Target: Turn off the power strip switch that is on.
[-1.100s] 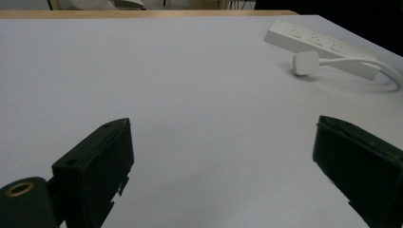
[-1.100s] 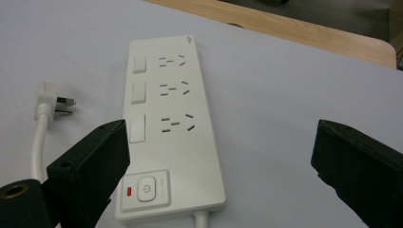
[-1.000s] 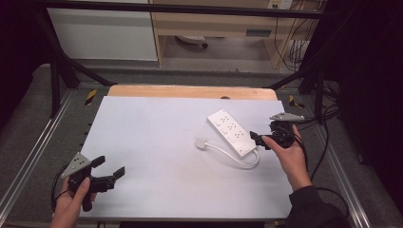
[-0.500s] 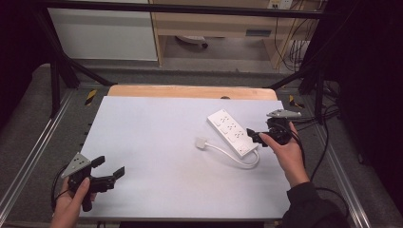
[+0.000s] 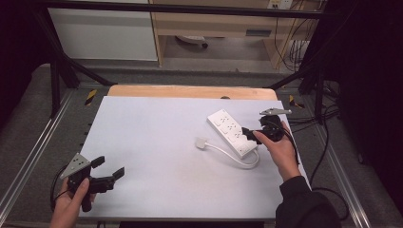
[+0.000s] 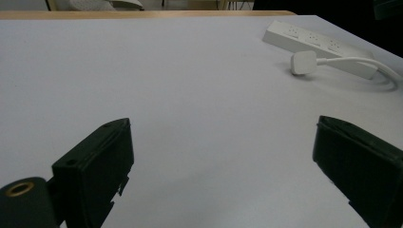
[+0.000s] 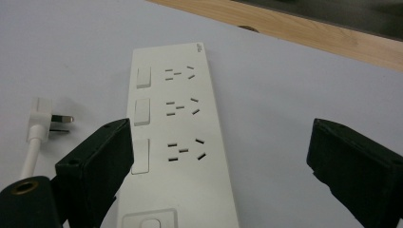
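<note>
One white rectangular plastic power strip [image 5: 233, 132] lies at the surface's [image 5: 157, 142] two o'clock, its one white plug [image 5: 202, 142] loose beside it. The right gripper [image 5: 251, 135] is poised over it, jaws wide and empty. A grasp seems imminent; closing across the body is called for. The left gripper [image 5: 108, 167] rests at seven o'clock, jaws spread, holding nothing.

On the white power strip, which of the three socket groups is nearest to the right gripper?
On the power strip, it is the bottom socket group in the right gripper view, lying between the open jaws of the right gripper; the other two lie farther up.
</note>
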{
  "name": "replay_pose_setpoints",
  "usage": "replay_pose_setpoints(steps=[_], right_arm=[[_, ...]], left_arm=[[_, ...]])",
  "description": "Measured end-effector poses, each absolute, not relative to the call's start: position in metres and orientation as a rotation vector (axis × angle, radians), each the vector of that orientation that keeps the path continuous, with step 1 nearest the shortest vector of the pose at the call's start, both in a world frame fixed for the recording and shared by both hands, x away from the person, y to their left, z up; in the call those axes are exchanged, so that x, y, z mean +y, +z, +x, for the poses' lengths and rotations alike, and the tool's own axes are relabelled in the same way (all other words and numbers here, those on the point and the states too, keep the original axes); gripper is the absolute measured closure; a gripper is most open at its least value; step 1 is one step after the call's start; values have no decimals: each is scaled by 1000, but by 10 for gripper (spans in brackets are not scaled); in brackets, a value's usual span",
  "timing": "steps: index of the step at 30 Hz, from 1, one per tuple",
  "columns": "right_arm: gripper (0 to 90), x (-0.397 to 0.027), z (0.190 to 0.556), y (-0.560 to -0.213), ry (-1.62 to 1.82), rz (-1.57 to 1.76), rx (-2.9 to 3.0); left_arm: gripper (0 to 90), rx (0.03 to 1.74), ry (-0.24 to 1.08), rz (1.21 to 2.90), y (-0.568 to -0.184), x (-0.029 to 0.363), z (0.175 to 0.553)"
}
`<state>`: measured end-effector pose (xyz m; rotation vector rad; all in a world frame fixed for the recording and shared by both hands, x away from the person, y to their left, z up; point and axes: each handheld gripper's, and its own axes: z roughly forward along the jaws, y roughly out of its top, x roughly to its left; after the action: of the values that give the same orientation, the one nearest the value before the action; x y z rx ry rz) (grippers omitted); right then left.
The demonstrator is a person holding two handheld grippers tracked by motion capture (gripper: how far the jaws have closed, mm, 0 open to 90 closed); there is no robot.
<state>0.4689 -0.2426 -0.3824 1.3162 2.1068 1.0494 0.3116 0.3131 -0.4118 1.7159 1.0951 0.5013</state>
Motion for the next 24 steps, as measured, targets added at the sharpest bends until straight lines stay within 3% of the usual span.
replay_pose_setpoints(steps=[24], right_arm=[[410,-226,470,-379,1038,1248,2177]], left_arm=[[63,1083,503,1715,-410,313,312]])
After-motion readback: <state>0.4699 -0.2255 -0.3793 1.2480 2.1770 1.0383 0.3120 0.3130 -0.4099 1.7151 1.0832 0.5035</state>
